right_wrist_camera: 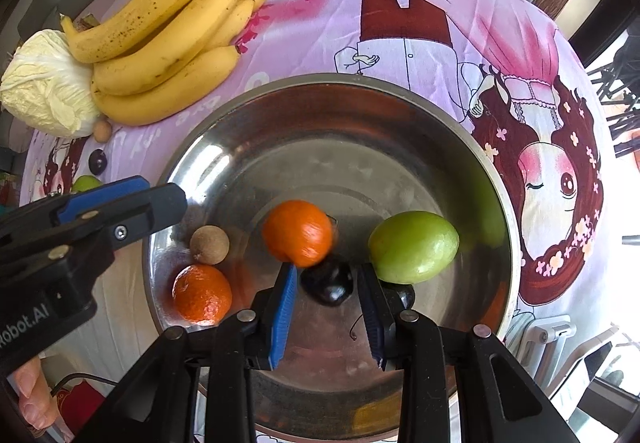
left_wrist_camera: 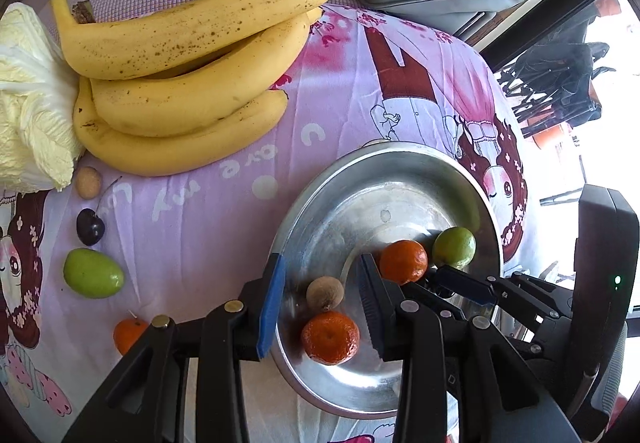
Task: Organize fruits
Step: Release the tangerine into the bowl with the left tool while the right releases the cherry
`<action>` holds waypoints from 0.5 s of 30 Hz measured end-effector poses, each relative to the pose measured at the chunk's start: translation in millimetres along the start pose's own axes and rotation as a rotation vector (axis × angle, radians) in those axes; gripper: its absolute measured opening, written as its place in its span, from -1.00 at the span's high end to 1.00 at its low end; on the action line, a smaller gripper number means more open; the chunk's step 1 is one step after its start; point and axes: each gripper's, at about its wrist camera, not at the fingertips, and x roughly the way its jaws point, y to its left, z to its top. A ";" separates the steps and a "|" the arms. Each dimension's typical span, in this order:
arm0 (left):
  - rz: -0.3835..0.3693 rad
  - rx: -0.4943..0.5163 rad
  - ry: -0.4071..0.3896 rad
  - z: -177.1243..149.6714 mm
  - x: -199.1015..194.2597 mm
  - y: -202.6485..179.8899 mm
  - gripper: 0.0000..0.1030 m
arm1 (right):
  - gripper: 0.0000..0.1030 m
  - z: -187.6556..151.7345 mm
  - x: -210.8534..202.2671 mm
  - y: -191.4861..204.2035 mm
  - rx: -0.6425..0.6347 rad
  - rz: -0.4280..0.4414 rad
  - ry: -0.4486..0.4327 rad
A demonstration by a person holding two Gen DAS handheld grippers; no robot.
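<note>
Blurred tangerine [right_wrist_camera: 298,233] is sitting mid-bowl [right_wrist_camera: 360,115], just off the right tool [right_wrist_camera: 326,309] tips, looking as if it's rolling. Dark cherry [right_wrist_camera: 328,283] is lying between that tool's parted fingers, not clamped. Green fruit [right_wrist_camera: 414,247] is resting just right of them. Second tangerine [right_wrist_camera: 202,299] and a longan [right_wrist_camera: 210,245] are sitting at the bowl's left side; left tool [left_wrist_camera: 320,301] is hovering over them, fingers apart, empty.

Handling, my read: tangerines are light, soft-skinned and round, so grip across the middle, gently. Cherry is small, slick and bruisable; go lightly.

Outside on the cloth: green fruit [left_wrist_camera: 94,273], cherry [left_wrist_camera: 91,227], longan [left_wrist_camera: 89,183], tangerine [left_wrist_camera: 128,335], bananas [left_wrist_camera: 188,71] too wide for one pinch, cabbage [left_wrist_camera: 28,99].
</note>
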 end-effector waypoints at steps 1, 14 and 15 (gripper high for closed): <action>0.004 -0.001 -0.005 -1.1 -2.6 2.8 0.18 | 0.14 0.2 -0.4 0.8 0.001 0.000 0.001; 0.089 -0.112 -0.050 -23.9 -23.7 71.9 -0.38 | -0.45 7.3 -11.4 34.6 -0.032 -0.019 -0.008; 0.099 -0.119 -0.055 -25.2 -24.7 76.5 -0.40 | -0.46 8.2 -11.1 37.7 -0.033 -0.020 -0.007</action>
